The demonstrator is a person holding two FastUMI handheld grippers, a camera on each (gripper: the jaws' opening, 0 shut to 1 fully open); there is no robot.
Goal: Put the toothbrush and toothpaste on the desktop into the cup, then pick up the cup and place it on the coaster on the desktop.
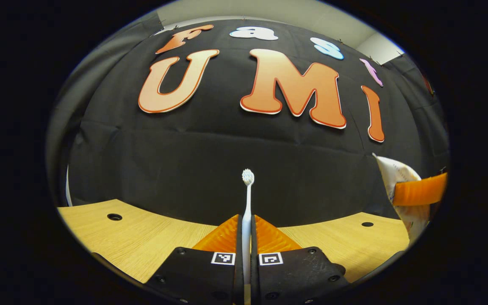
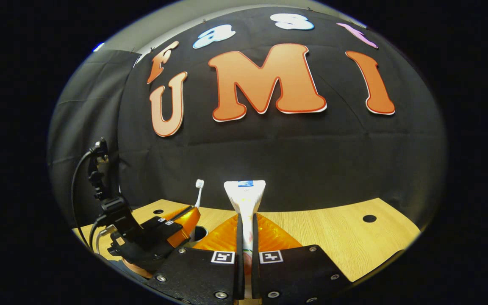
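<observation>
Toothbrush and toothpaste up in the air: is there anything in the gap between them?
No. In the right gripper view, the gap between the white toothbrush and the white toothpaste tube is bare; behind it are just black cloth and the wooden desktop.

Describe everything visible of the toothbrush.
The toothbrush is slim, with a pale, plastic-looking handle narrowing to a thin neck and a small head of white bristles at the top. It stands upright, head up, clamped between the two fingers of the left gripper, above the wooden desktop. In the right gripper view it rises from that gripper at the left, leaning slightly. Its lower end is hidden between the fingers.
</observation>
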